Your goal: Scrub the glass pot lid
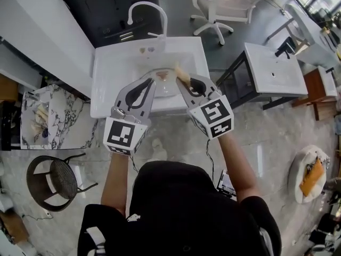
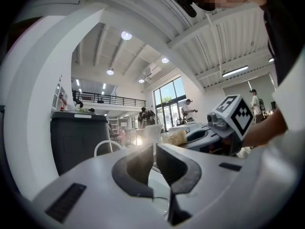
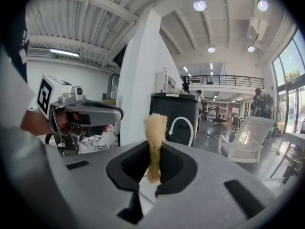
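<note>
One dark round stool [image 1: 57, 181] is seen on the floor at the far left. Just above it in the head view, a marble-patterned bench [image 1: 66, 124] carries a few small items that cannot be made out. Further right a white sink [image 1: 106, 73] is placed in front of a dark bin [image 1: 117, 4], and a curved white faucet [image 1: 152, 9] arches over its back edge.

Both tools are held side by side over the basin. The left tool [image 1: 153, 82] is pointed about level, with its jaws drawn in to a narrow slit. In the left gripper view a thin pale edge is caught in that slit, and it appears to be the rim of the glass lid [image 1: 165, 87]. The lid is thus held above the basin between the two tool tips, its clear dome faint against the white sink.

Just right of the lid, a tan sponge [image 1: 182, 76] is pinched by the right tool [image 1: 181, 80]. The jaws are pressed onto one half of the sponge, and the other half sticks out past their tips. The sponge is close beside the lid, but whether it touches the glass cannot be told.

To the right of the person a second white sink [image 1: 277, 71] is mounted on a dark frame. A white office chair [image 1: 221, 4] is seen beyond it. At the far right a round white top [image 1: 294, 181] carries something orange.
</note>
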Motion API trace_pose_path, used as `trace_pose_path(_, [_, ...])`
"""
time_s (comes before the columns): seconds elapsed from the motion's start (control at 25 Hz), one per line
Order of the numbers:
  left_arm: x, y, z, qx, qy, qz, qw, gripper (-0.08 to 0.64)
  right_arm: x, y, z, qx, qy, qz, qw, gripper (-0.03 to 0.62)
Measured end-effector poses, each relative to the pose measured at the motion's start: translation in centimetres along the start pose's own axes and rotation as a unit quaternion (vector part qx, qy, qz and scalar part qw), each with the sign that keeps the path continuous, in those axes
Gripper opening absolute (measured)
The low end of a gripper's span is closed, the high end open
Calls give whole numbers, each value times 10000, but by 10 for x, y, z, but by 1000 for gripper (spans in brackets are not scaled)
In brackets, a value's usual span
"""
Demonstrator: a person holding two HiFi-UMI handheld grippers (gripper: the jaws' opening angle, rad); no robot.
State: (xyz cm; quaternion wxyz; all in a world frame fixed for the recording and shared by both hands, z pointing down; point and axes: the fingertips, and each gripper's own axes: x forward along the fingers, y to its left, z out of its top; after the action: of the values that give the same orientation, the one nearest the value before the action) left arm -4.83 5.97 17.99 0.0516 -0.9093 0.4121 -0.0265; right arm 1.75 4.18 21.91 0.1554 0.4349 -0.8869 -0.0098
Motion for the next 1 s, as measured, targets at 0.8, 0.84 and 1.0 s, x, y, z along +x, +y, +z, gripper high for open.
trace_pose_path(0.8, [-75, -91, 22, 82, -164, 360, 9992, 17, -109, 52, 6, -58, -551, -115, 9984, 15])
trace_pose_path(0.84, [-77, -93, 24, 103, -169, 369, 9991, 17, -111, 53, 6, -56, -574, -113, 9983, 15])
trace_pose_path(1.0, [-82, -99, 26, 149, -161, 390, 9990, 17, -120, 58, 2, -68, -589, -105, 9982, 15])
